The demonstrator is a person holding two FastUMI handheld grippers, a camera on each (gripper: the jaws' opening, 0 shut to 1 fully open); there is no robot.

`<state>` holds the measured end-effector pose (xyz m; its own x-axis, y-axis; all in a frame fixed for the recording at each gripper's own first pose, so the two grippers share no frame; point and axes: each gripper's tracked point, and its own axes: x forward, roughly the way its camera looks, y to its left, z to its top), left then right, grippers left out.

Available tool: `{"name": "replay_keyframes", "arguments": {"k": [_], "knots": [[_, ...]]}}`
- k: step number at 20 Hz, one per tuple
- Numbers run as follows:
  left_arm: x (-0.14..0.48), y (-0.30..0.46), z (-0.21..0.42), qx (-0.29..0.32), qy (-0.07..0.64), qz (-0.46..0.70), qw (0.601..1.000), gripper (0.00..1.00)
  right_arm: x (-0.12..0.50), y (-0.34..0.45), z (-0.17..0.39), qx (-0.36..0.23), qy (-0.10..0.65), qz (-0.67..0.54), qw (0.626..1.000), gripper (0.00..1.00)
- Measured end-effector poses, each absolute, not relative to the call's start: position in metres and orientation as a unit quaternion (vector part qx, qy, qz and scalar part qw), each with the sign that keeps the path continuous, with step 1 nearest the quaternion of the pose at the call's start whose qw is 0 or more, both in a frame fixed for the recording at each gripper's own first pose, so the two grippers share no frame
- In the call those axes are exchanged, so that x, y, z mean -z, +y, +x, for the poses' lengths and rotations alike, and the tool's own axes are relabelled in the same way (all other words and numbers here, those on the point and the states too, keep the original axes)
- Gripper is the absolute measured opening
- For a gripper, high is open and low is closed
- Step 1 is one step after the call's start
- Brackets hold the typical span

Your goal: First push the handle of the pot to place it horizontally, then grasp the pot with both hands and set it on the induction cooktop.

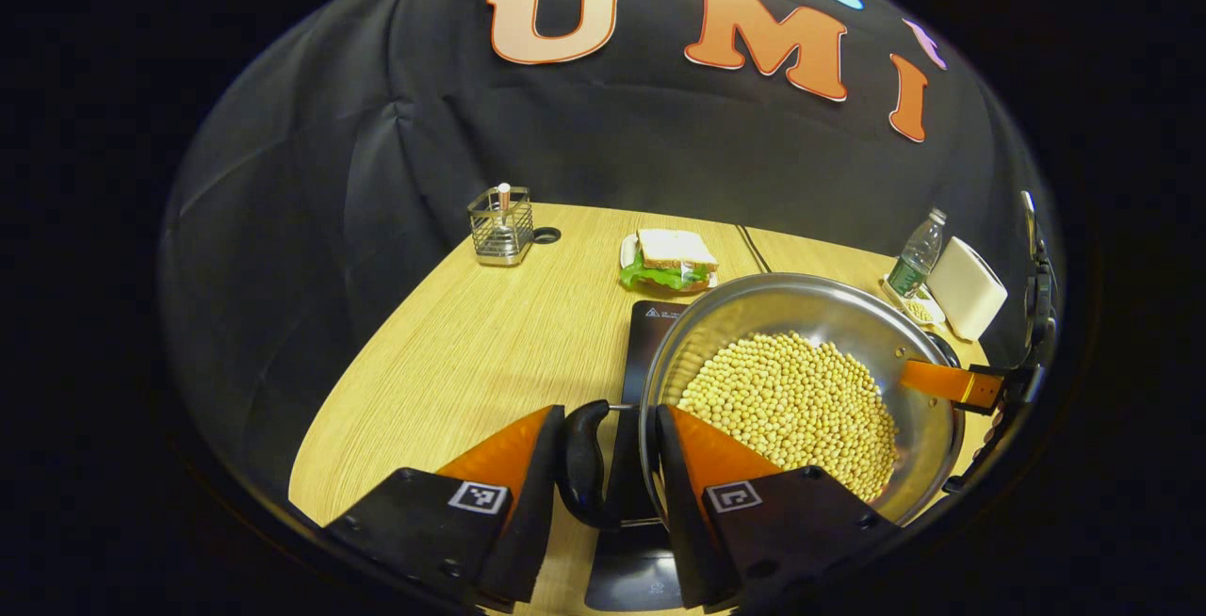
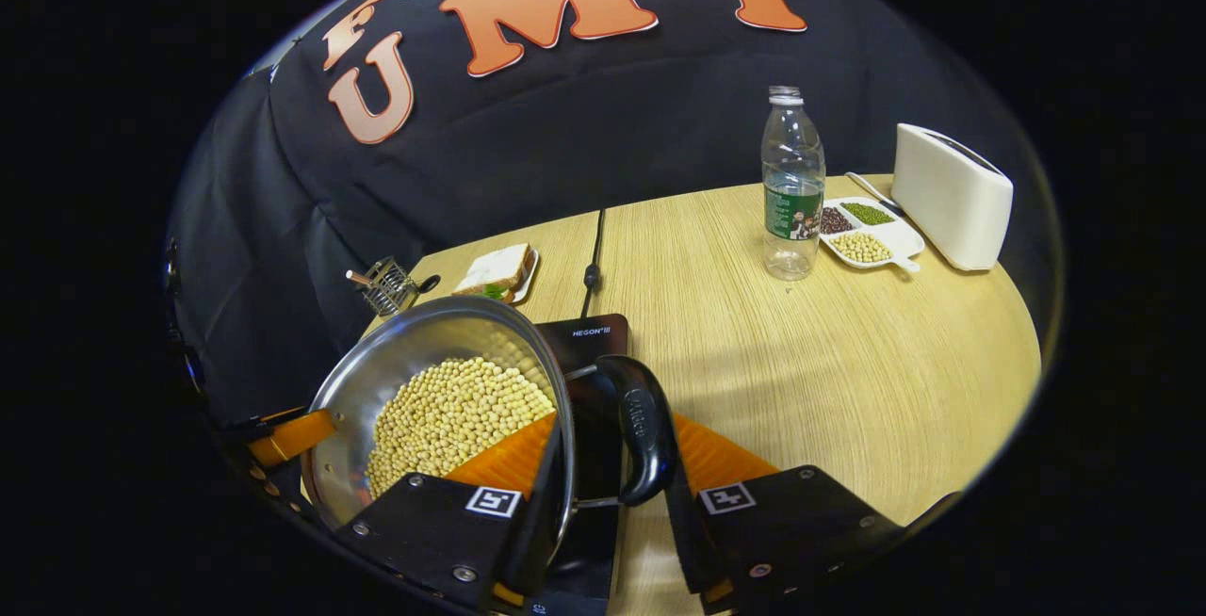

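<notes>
The shiny steel pot (image 1: 801,380), loaded with pale soybeans (image 2: 452,418), sits over the black induction cooktop (image 2: 589,333); left gripper (image 1: 611,451) and right gripper (image 2: 612,465) each straddle a black loop handle (image 1: 584,465), fingers apparently pinching rim and handle together; likely heavy, slippery.

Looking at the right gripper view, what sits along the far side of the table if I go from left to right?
Wire holder → sandwich → black cord → water bottle → divided dish of beans → white toaster.
</notes>
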<state>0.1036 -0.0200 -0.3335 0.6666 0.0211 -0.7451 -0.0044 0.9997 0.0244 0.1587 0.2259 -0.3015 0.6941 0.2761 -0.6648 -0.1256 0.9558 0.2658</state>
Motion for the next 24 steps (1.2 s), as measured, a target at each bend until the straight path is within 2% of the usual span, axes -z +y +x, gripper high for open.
{"name": "replay_keyframes", "arguments": {"k": [1,2,3,4,6,7,15,23,24], "knots": [[0.332,-0.02,0.104,-0.01,0.405,0.007,0.914,0.6,0.293,0.226,0.157,-0.114,0.362,0.101,0.919,0.49],[0.326,-0.019,0.106,-0.012,0.397,0.007,0.918,0.64,0.289,0.222,0.163,-0.111,0.348,0.101,0.925,0.63],[0.319,-0.017,0.109,-0.019,0.385,0.01,0.923,0.67,0.278,0.219,0.163,-0.111,0.335,0.1,0.93,0.66],[0.31,-0.017,0.109,-0.021,0.372,0.014,0.928,0.7,0.269,0.216,0.163,-0.112,0.324,0.097,0.934,0.78],[0.288,-0.022,0.11,-0.018,0.345,0.023,0.938,0.81,0.248,0.205,0.16,-0.105,0.301,0.087,0.944,0.94],[0.274,-0.026,0.109,-0.016,0.332,0.024,0.943,0.96,0.237,0.199,0.159,-0.102,0.287,0.083,0.949,0.95],[0.137,-0.054,0.096,-0.003,0.195,0.002,0.981,1.0,0.13,0.144,0.12,-0.09,0.18,0.069,0.977,0.95],[0.0,-0.046,0.049,-0.009,0.045,0.02,0.999,0.99,0.024,0.075,0.068,-0.054,0.052,0.008,0.997,0.95],[-0.014,-0.044,0.042,-0.01,0.032,0.023,0.999,0.99,0.017,0.068,0.062,-0.049,0.043,0.006,0.998,1.0]]}}
